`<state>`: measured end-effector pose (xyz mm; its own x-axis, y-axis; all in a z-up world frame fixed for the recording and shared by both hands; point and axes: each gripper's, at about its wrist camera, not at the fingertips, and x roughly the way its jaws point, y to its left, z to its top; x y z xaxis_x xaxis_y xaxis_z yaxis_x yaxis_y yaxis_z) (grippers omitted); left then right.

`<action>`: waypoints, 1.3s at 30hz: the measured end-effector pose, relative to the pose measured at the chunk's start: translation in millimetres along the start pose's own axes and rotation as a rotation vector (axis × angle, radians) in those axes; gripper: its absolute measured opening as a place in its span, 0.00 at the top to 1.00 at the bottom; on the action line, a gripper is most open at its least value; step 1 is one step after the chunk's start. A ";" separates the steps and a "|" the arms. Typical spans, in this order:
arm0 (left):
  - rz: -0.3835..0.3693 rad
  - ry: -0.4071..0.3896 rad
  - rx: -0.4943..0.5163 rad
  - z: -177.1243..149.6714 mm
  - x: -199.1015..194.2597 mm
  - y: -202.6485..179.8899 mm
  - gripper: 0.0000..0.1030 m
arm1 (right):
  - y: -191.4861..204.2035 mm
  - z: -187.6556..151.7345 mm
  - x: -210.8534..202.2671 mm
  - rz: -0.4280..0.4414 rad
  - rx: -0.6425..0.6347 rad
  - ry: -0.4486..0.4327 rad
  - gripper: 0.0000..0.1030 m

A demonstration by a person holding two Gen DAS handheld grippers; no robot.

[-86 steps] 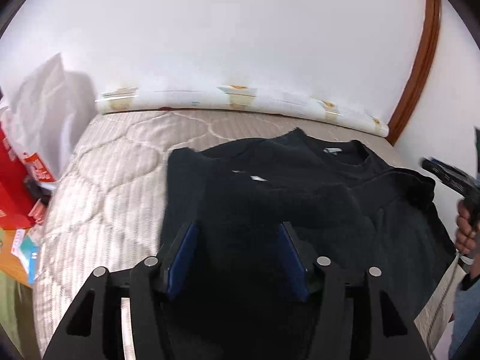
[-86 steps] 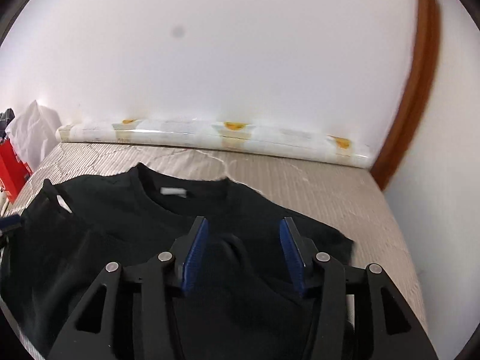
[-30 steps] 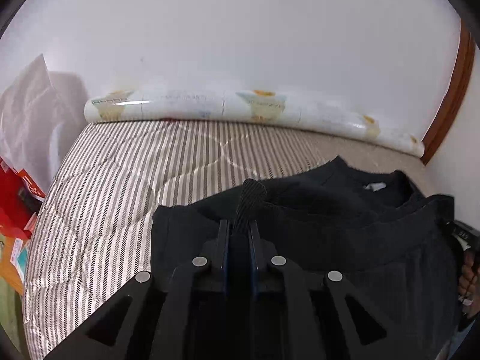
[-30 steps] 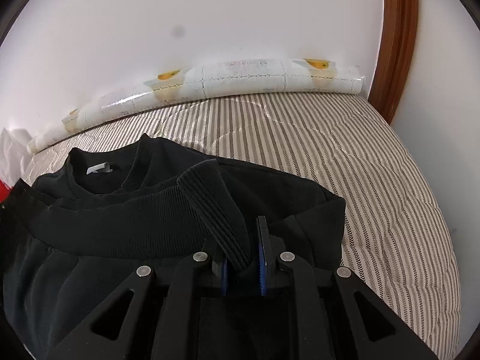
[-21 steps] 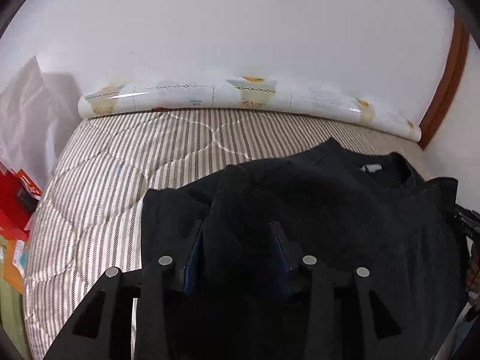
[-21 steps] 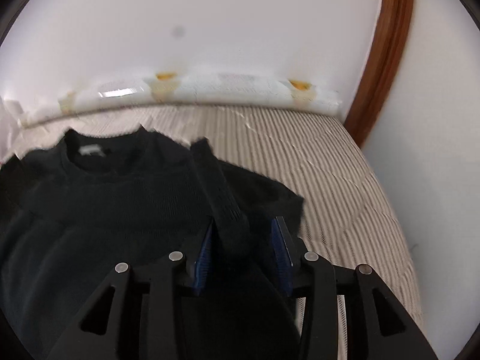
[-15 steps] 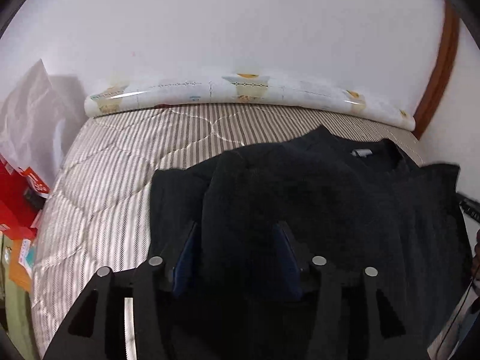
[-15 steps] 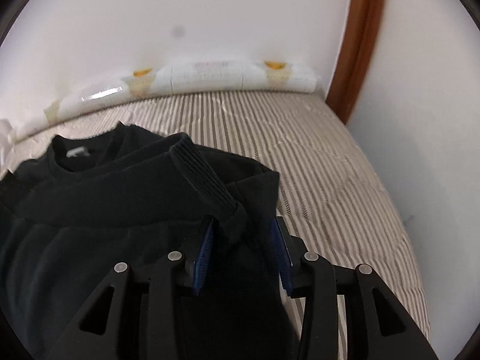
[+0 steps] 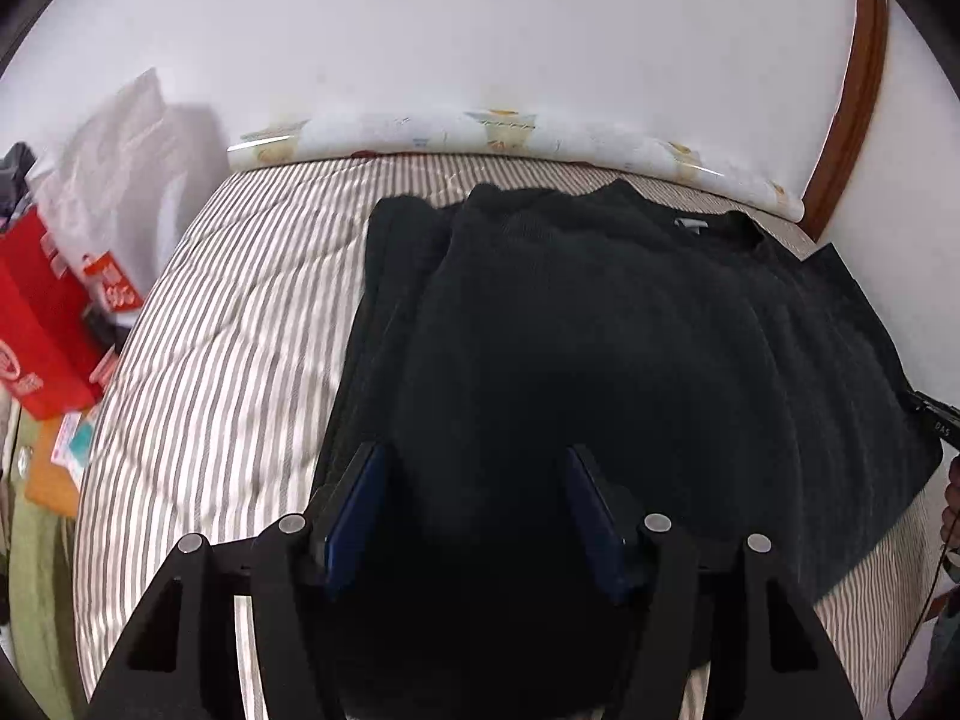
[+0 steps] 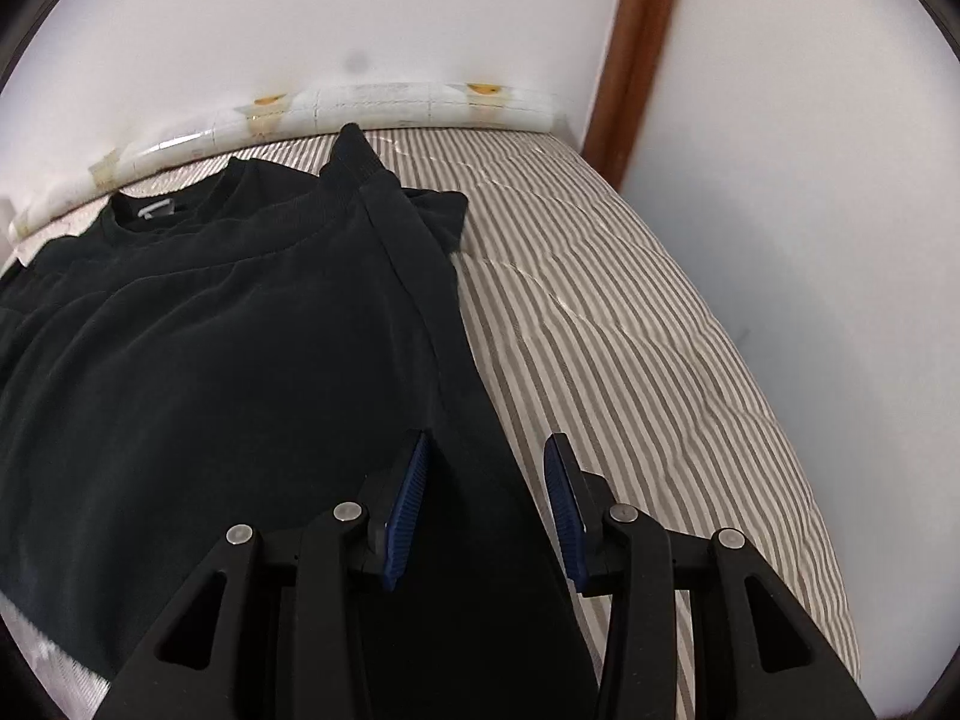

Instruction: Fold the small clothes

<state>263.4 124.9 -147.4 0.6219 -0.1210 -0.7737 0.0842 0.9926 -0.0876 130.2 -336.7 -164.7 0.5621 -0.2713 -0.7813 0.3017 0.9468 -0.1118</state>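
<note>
Both of your grippers have just been opening, releasing the black knit sweater (image 9: 600, 324).
Left gripper (image 9: 474, 516) and right gripper (image 10: 486, 504) are hanging spread over that sweater on the striped quilted mattress (image 10: 630, 312).

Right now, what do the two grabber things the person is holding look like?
Both look alike. The left gripper and the right gripper are matte black plastic, each with two angular arms that have triangular cut-outs and small round silver bolts. Ridged blue pads line the insides of the jaws. No cables or writing show on either frame.
</note>
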 end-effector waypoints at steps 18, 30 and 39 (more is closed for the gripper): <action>0.040 -0.026 -0.037 -68.0 -52.1 32.4 0.42 | 114.9 -23.4 -77.8 0.122 -0.159 -0.071 0.52; -0.037 0.008 -0.212 -115.4 -87.5 109.4 0.41 | 294.9 -42.7 -108.9 0.354 -0.408 -0.079 0.45; -0.102 0.010 -0.253 -131.4 -93.5 132.2 0.38 | 392.2 -72.1 -137.4 0.522 -0.586 -0.124 0.42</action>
<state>114.2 268.9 -169.1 0.6127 -0.2214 -0.7587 -0.0520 0.9466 -0.3182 115.8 84.5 -145.5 0.6112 0.2479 -0.7516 -0.4595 0.8844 -0.0819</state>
